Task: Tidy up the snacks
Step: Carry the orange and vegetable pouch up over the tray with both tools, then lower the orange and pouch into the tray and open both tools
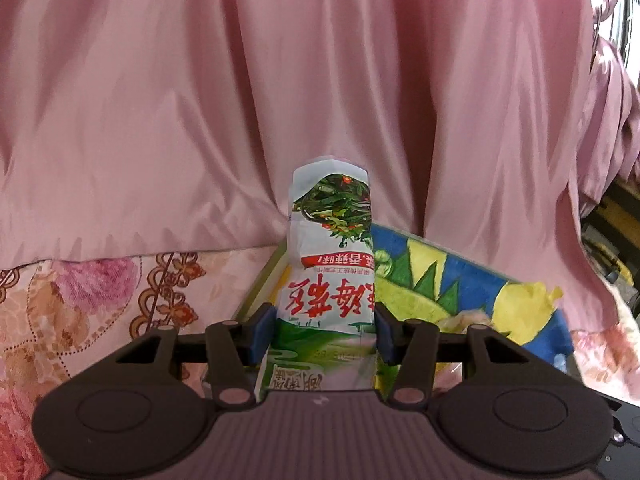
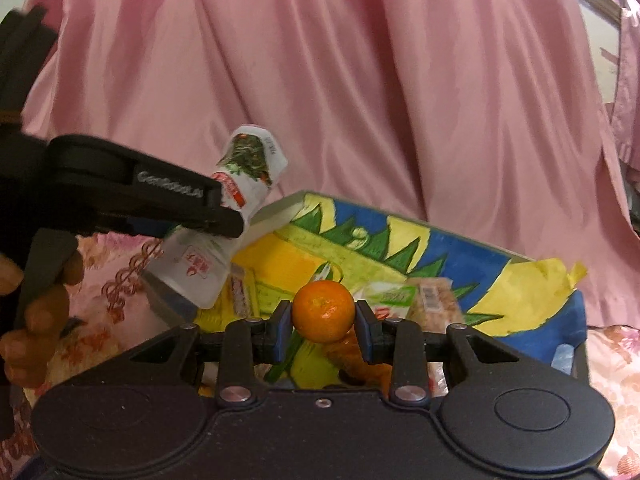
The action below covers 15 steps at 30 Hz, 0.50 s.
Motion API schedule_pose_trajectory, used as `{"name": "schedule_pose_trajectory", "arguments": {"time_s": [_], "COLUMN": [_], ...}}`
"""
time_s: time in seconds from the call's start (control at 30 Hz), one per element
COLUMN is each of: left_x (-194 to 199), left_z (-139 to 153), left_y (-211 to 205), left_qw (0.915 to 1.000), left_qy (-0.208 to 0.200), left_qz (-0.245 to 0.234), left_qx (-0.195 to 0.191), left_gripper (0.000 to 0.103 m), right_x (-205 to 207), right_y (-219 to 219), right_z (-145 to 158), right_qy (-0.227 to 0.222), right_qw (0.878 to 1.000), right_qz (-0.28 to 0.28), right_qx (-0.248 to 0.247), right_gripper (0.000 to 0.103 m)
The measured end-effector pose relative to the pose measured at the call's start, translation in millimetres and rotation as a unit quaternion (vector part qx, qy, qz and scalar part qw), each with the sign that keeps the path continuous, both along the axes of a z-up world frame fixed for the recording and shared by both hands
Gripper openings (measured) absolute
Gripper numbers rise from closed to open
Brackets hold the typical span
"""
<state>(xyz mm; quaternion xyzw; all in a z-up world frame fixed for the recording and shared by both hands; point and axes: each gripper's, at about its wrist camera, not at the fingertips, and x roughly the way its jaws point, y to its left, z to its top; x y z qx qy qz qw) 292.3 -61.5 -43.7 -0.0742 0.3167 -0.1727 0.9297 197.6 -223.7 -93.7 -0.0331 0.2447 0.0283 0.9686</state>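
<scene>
orange and round, the tangerine (image 2: 323,311) clamped in the right gripper (image 2: 323,320) risked rolling out over the box (image 2: 440,236), while the left gripper (image 1: 316,330) squeezed a slippery snack packet (image 1: 330,264).

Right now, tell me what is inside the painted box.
The painted box holds snack packets and a small packet at its left. The right gripper and its orange cover the rest.

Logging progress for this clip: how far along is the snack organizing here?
Done: several packets already lie in the painted box. In hand: the left gripper grips a green-and-white snack packet, the right gripper a small orange, both near the box. Left: dropping both in; whether more snacks wait elsewhere cannot be seen.
</scene>
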Motion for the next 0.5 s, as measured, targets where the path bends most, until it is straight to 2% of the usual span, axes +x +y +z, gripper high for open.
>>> {"name": "schedule_pose_trajectory", "arguments": {"time_s": [0.5], "left_x": [4.3], "left_z": [-19.8], "left_y": [-4.5], "left_qw": [0.9995], "left_qy": [0.014], "left_qz": [-0.006], "left_qx": [0.029], "left_gripper": [0.056], "right_x": [2.3], "right_y": [9.1], "right_z": [-7.7], "right_qy": [0.031], "right_qw": [0.999], "right_qz": [0.018], "right_qx": [-0.003], "right_gripper": [0.035]}}
